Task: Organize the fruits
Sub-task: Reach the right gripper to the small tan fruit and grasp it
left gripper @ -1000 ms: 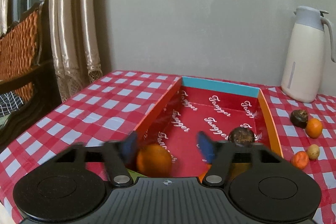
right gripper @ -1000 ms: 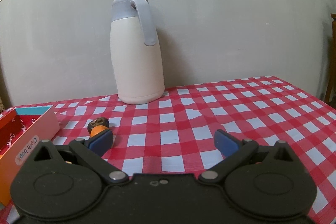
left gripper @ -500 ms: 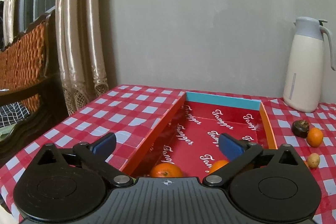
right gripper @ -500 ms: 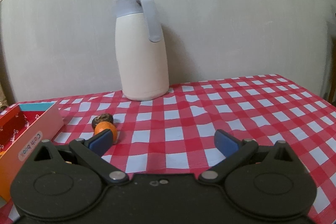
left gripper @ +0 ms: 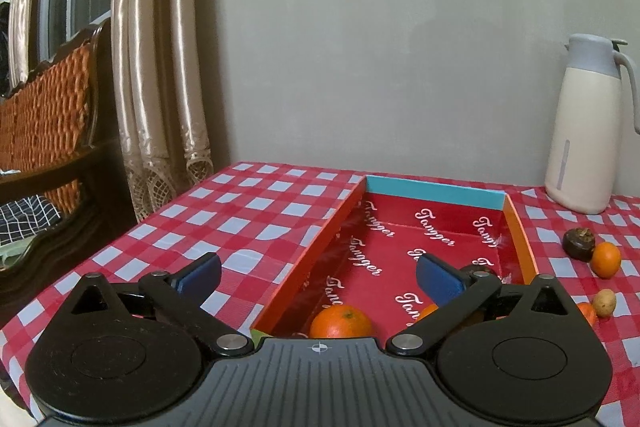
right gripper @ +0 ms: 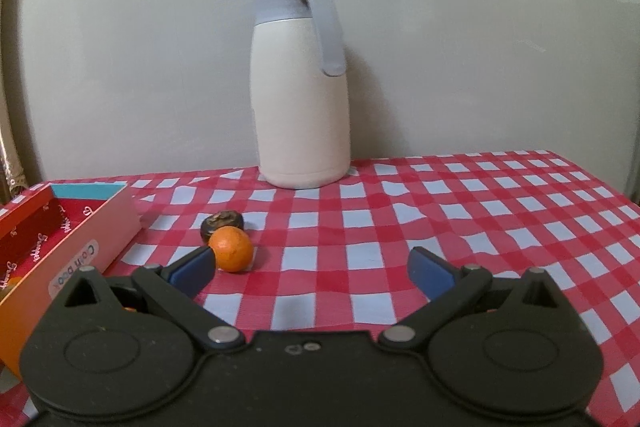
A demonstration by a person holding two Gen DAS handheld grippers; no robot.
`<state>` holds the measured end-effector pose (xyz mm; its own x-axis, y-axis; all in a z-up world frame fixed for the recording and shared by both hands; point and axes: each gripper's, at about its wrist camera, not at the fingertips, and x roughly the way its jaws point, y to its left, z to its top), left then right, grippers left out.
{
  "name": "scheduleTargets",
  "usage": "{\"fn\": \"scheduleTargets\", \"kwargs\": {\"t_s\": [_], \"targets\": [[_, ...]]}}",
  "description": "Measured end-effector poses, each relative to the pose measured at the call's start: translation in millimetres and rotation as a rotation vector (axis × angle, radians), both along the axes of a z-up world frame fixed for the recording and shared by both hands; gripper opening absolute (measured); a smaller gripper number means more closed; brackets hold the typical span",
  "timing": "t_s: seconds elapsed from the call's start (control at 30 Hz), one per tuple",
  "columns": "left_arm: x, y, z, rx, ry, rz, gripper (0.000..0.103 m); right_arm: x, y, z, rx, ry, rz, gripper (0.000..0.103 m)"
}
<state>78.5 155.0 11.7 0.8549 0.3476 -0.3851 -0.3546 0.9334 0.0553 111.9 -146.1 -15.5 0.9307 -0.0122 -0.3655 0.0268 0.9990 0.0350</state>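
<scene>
Left wrist view: left tool (left gripper: 318, 273) has its jaws spread wide, nothing gripped; they have just been opening, and no fruit sits between the pads. It hangs over the near end of the red box (left gripper: 320, 255), an open tray with orange side walls, a teal far wall and white script print on the floor. Inside, at the near end just ahead of the tool body, lies an orange (left gripper: 341, 321). A second orange (left gripper: 427, 311) and a dark round fruit (left gripper: 478, 271) are partly hidden behind the right finger, also in the box. On the checked worktop (left gripper: 256, 223) right of the box, outside it: a dark brown fruit (left gripper: 578, 245) touching or just beside a small orange (left gripper: 606, 259), and nearer the camera a small tan fruit (left gripper: 604, 302) next to an orange-red fruit (left gripper: 587, 313) mostly blocked by the tool. White jug (left gripper: 586, 131) with grey lid stands upright at the back by the wall. Curtains (left gripper: 160, 67) and a wicker-backed chair (left gripper: 48, 107) off to the left. Right wrist view: right tool (right gripper: 310, 269) also wide open and empty, above bare cloth. The small orange (right gripper: 232, 249) sits just beyond its left fingertip, apart from the pad, with the dark brown fruit (right gripper: 222, 223) right behind it. Box corner (right gripper: 100, 227) at left edge, jug (right gripper: 302, 87) centre back.
</scene>
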Motion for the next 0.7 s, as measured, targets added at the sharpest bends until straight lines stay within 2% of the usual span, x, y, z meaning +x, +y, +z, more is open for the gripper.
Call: {"fn": "scheduleTargets", "kwargs": {"t_s": [0.2,0.47,0.6,0.63,0.7], "targets": [[-3.5,11.9,-0.5,-0.003,-0.006,0.023,0.103,6.5,13.0,0.4,-0.025,-0.007,0.027,0.103],[-10.3,30.2,-1.8,0.002,-0.007,0.054,0.103,11.8,29.4,1.2,-0.031,-0.004,0.107,0.096],[-12.0,36.1,-2.2,-0.004,-0.005,0.062,0.103,10.4,45.4,0.1,-0.067,-0.002,0.161,0.091],[-12.3,36.4,-2.3,-0.004,-0.005,0.061,0.103,10.6,49.2,-1.3,-0.076,0.005,0.175,0.089],[-12.7,36.2,-2.5,-0.001,-0.005,0.060,0.103,13.1,55.2,-4.4,-0.088,0.032,0.197,0.075]]}}
